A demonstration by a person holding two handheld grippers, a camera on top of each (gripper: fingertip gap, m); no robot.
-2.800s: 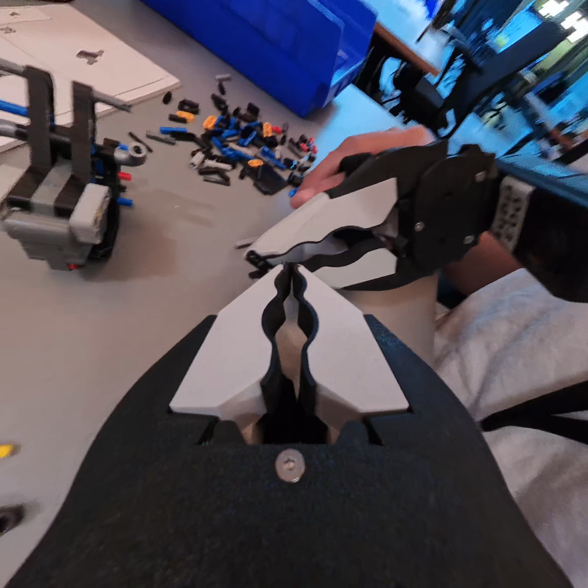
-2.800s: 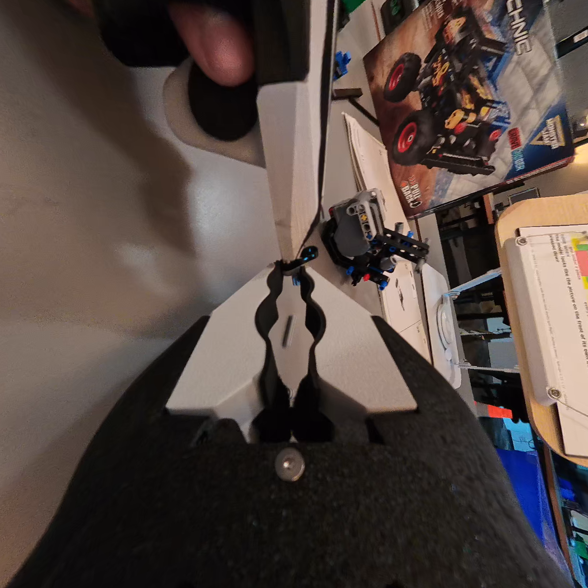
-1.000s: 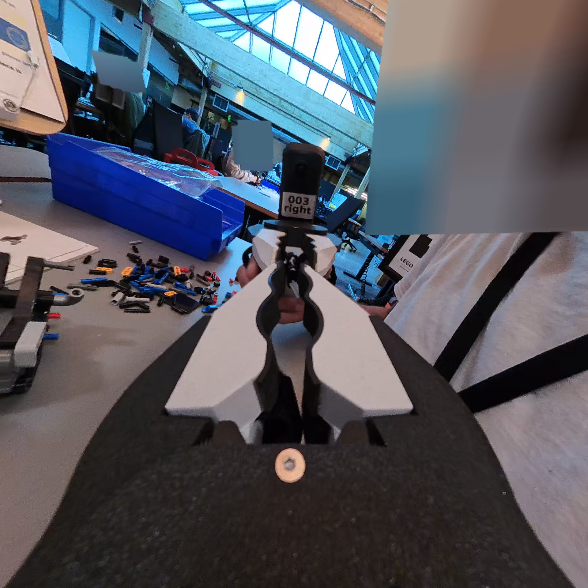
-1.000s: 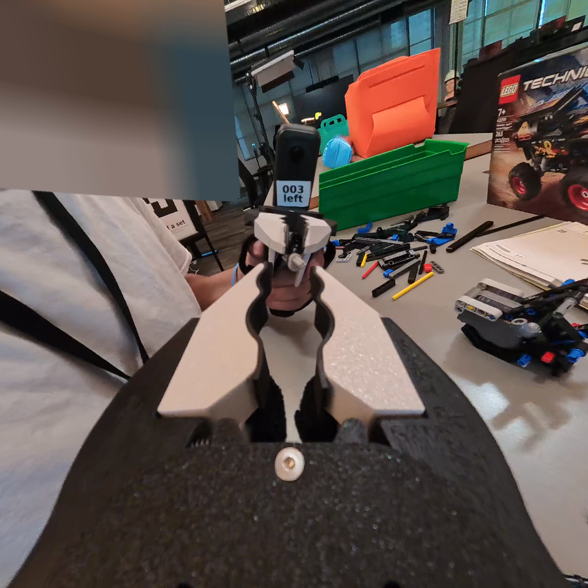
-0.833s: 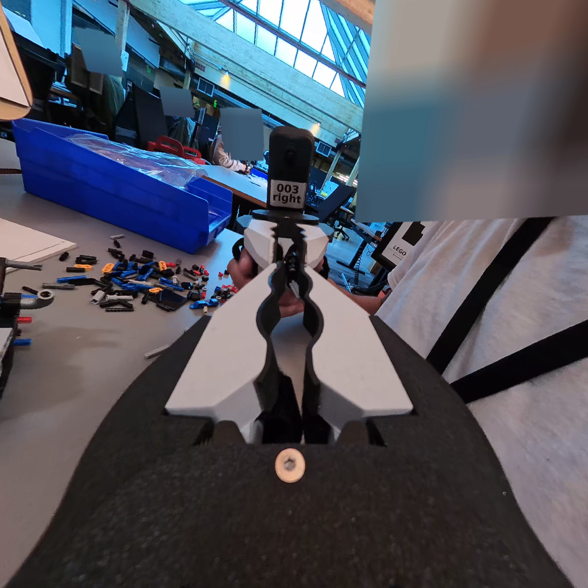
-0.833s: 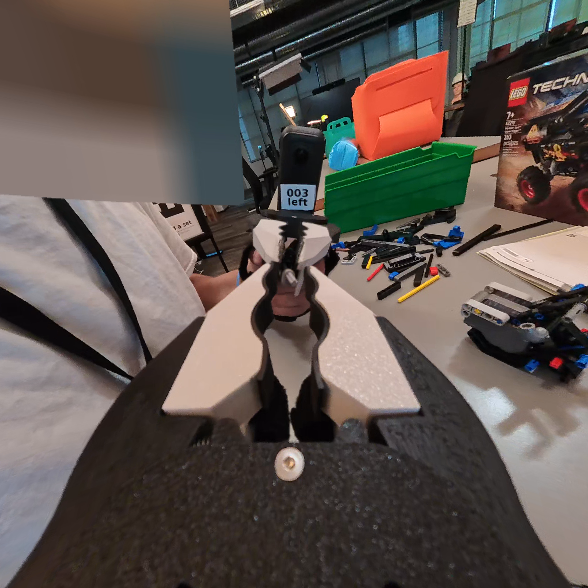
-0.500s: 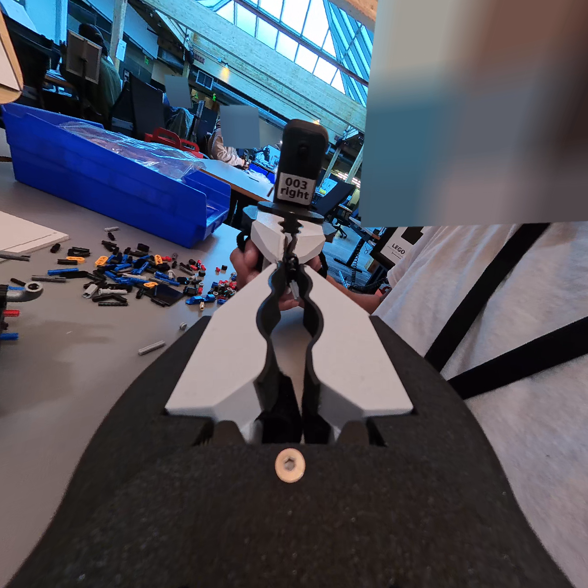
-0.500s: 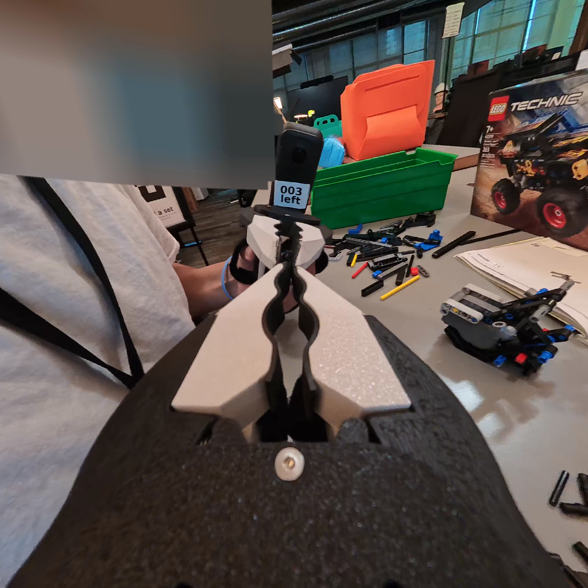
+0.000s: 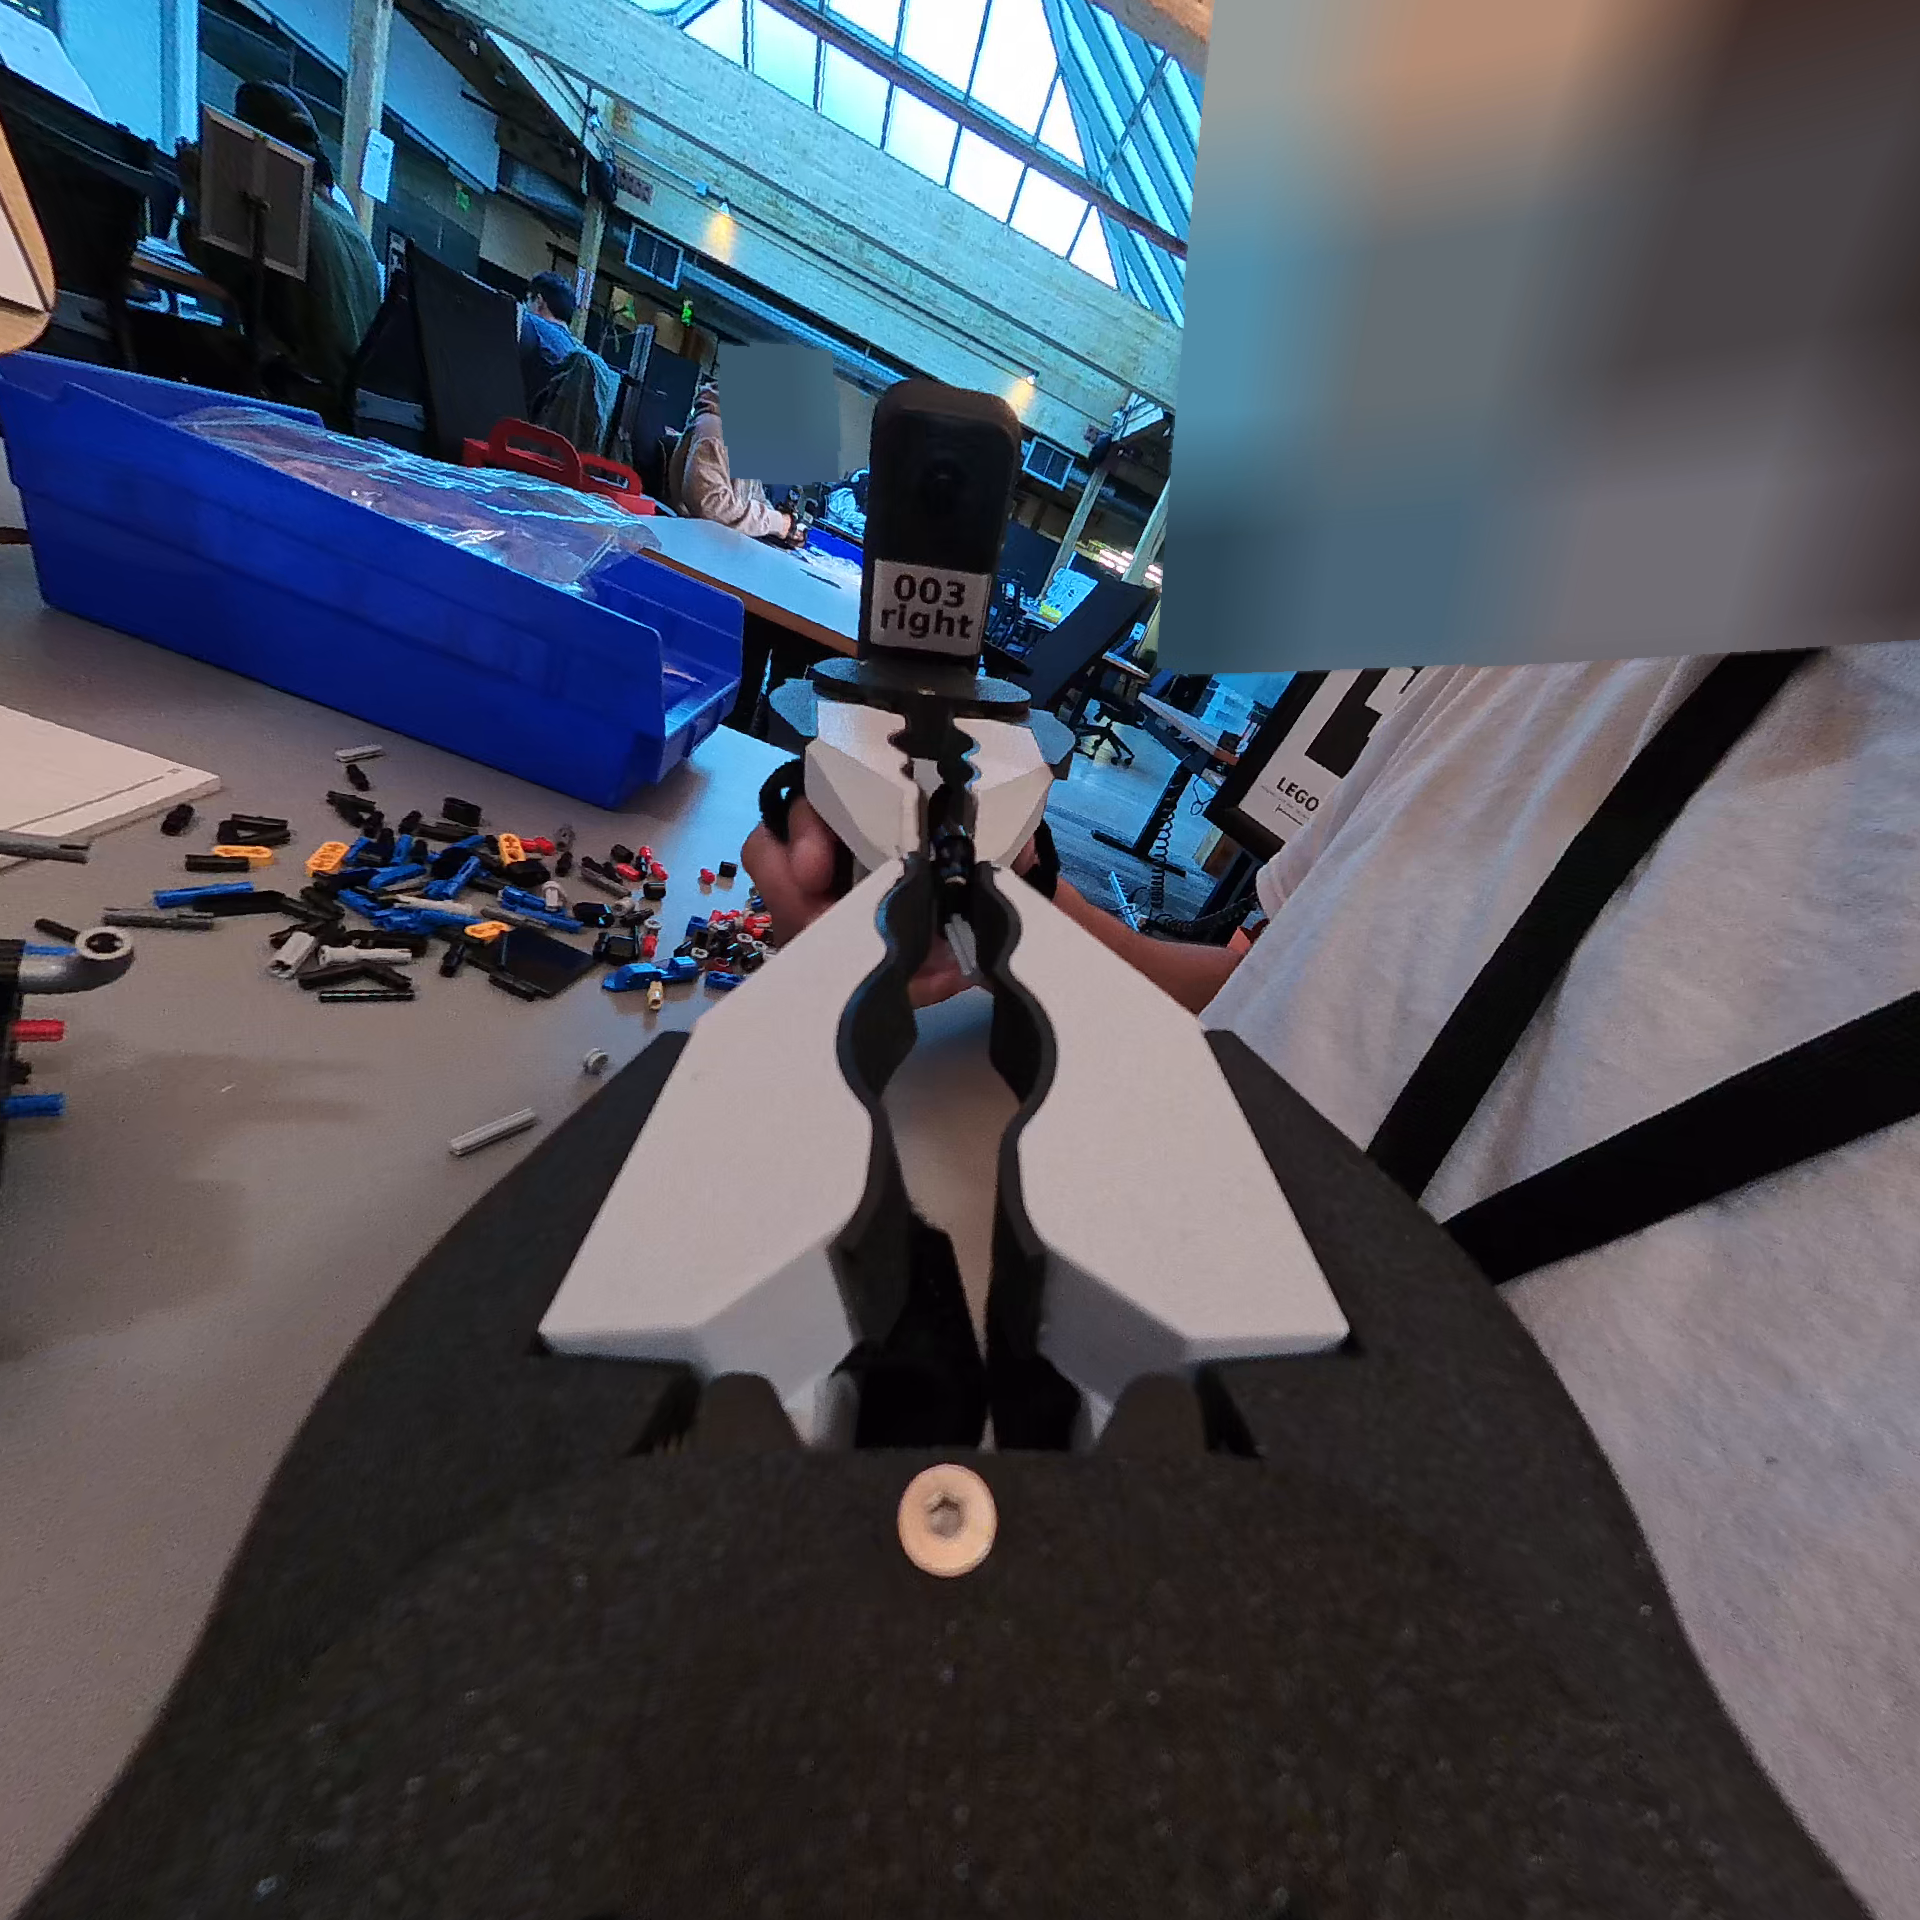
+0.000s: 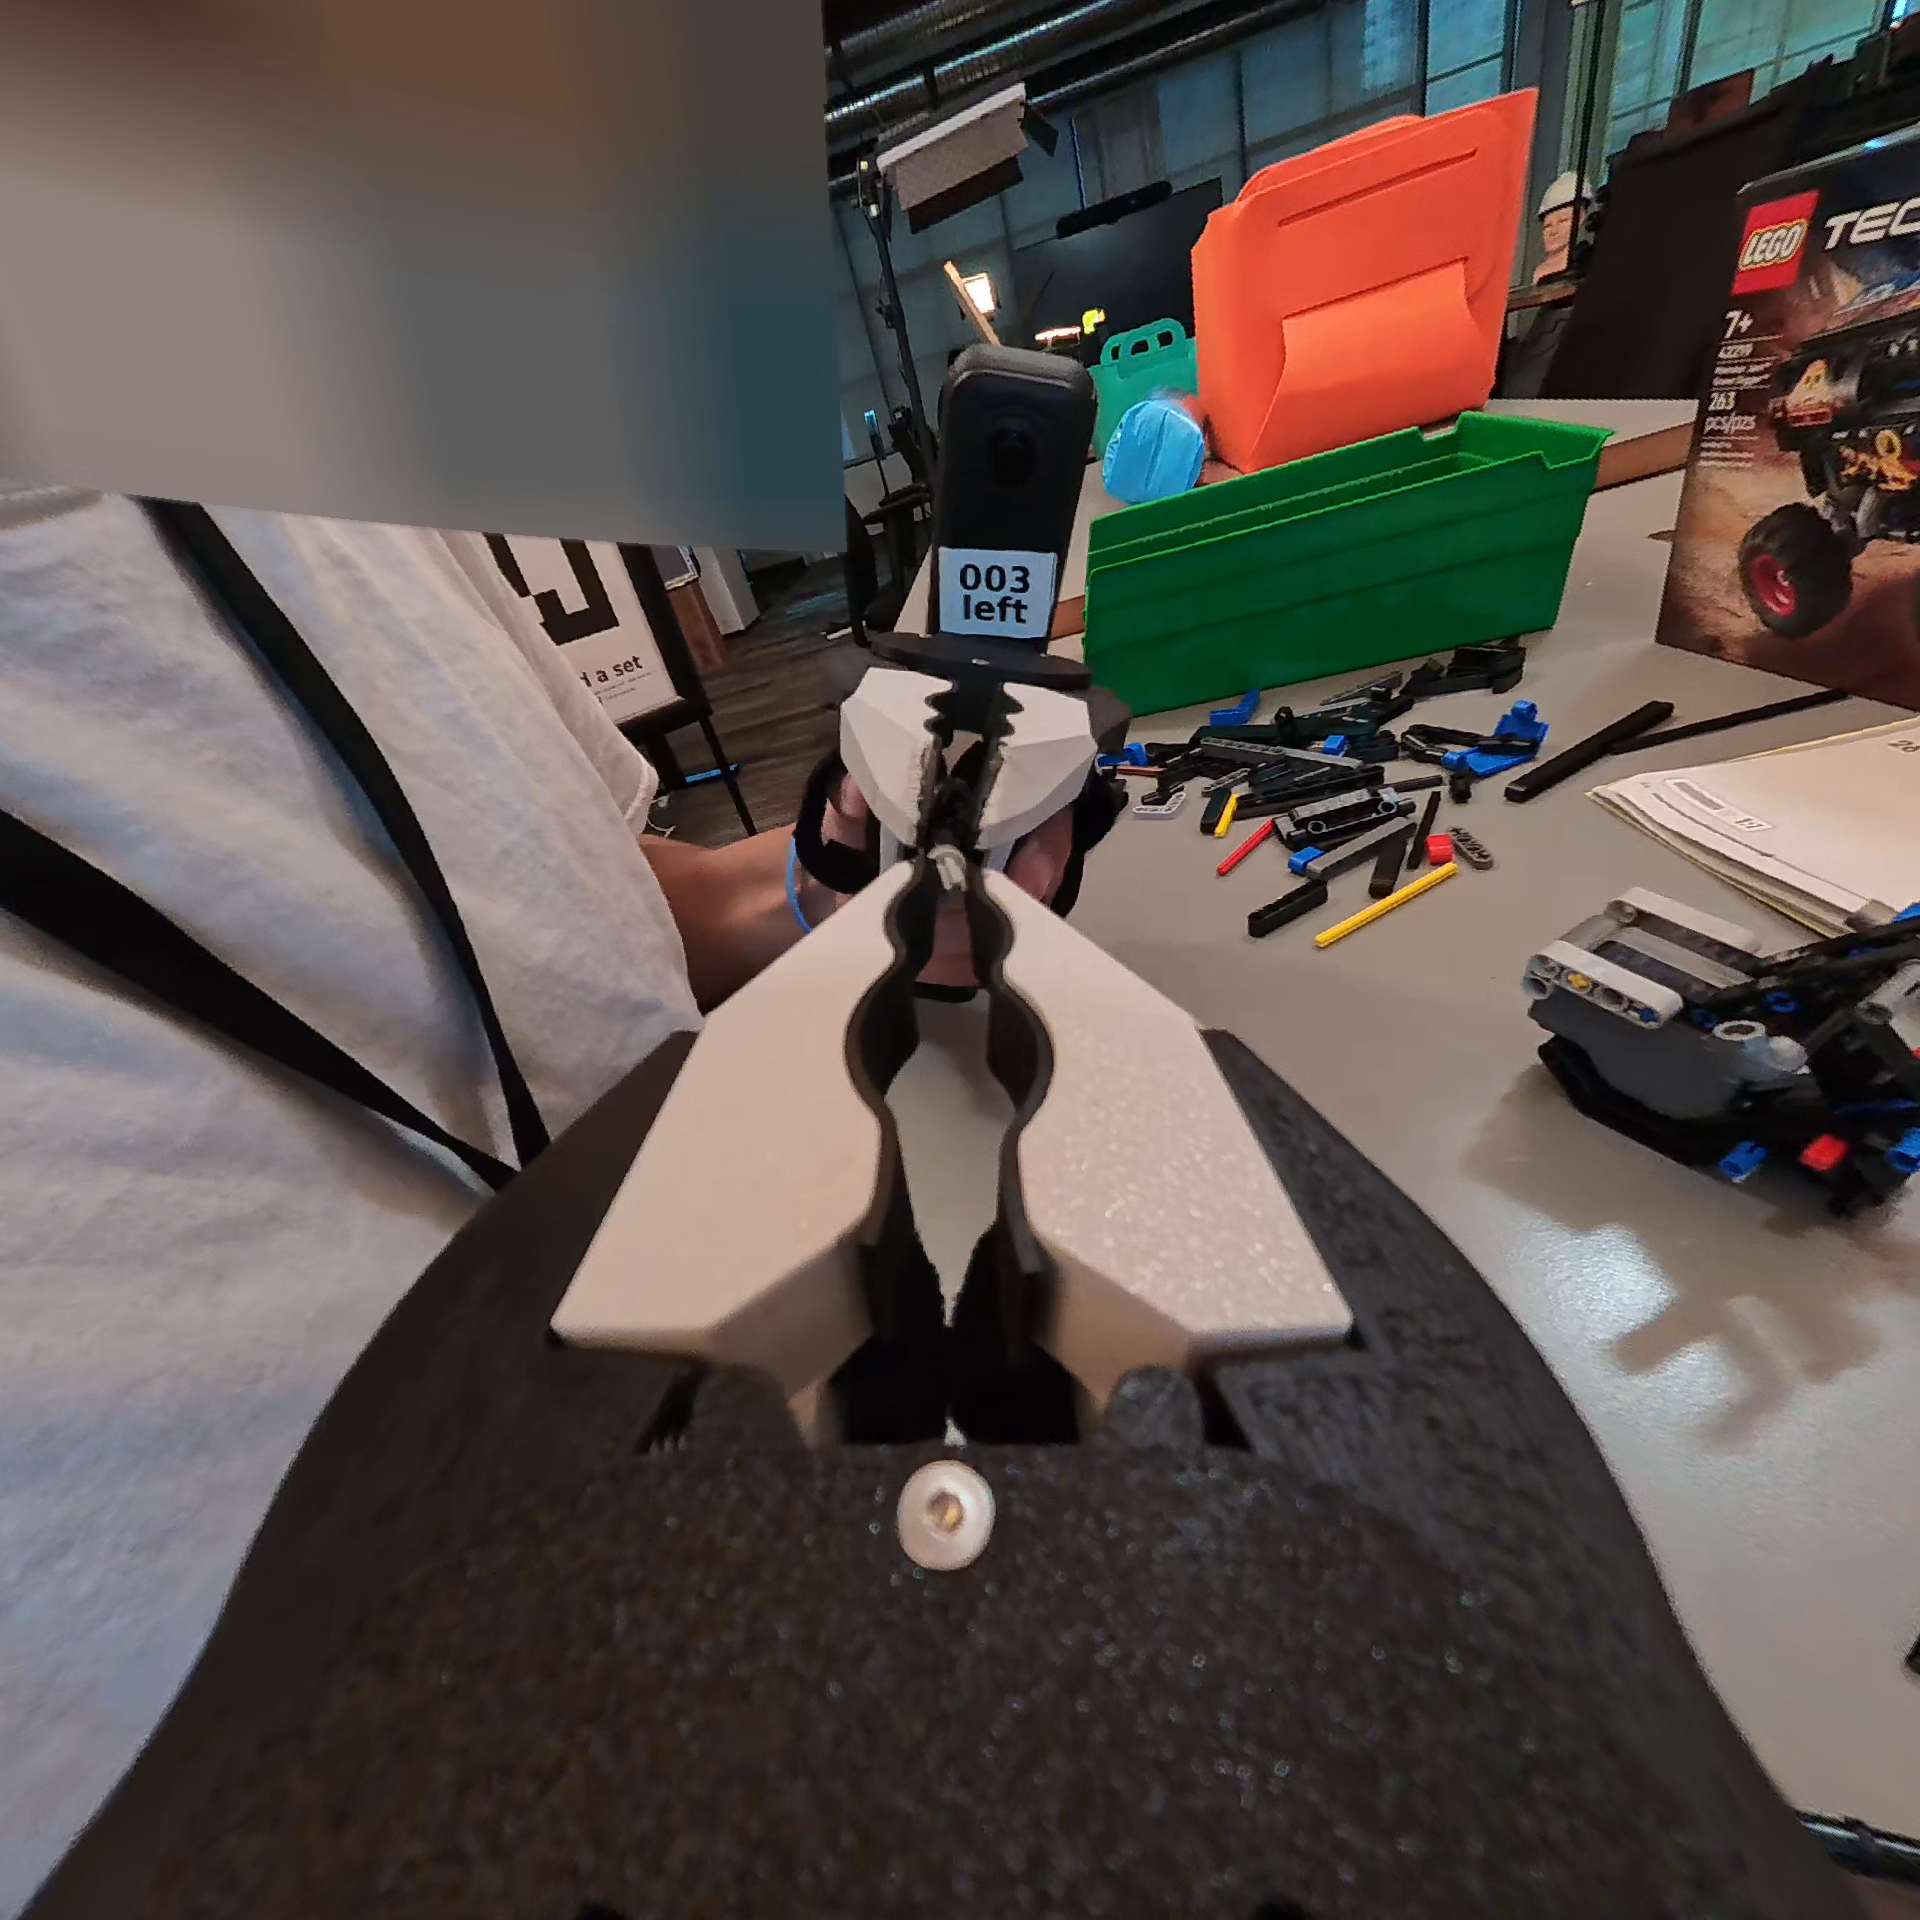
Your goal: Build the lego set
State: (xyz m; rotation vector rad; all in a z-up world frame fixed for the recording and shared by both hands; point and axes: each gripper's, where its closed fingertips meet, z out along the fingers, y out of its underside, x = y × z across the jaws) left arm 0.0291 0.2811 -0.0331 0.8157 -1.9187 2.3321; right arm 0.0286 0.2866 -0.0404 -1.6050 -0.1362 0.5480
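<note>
My two grippers meet tip to tip above the table edge, in front of a person's white shirt. My left gripper [image 9: 940, 883] is shut on a short grey axle [image 9: 957, 938] whose tail lies back between its fingers. A small black-and-blue connector [image 9: 947, 847] sits on the axle, just beyond the left tips. My right gripper [image 10: 940, 878] is shut, with the axle's grey end [image 10: 945, 862] at its tips. Each gripper also shows head-on in the other's view: the right one [image 9: 933, 800] and the left one [image 10: 961, 774]. The partly built grey and black model [image 10: 1714, 1029] stands on the table.
Loose parts lie in two piles, one [image 9: 447, 904] by the blue bin [image 9: 343, 582] and one [image 10: 1340, 800] by the green bin [image 10: 1340, 561]. The set's box [image 10: 1808, 416] and an instruction booklet [image 10: 1787, 821] are near the model. A loose grey axle [image 9: 494, 1130] lies on the table.
Both grippers swung up from pointing down at the table to face each other. My right gripper, open a second ago, has closed at the axle end. The left stayed shut.
</note>
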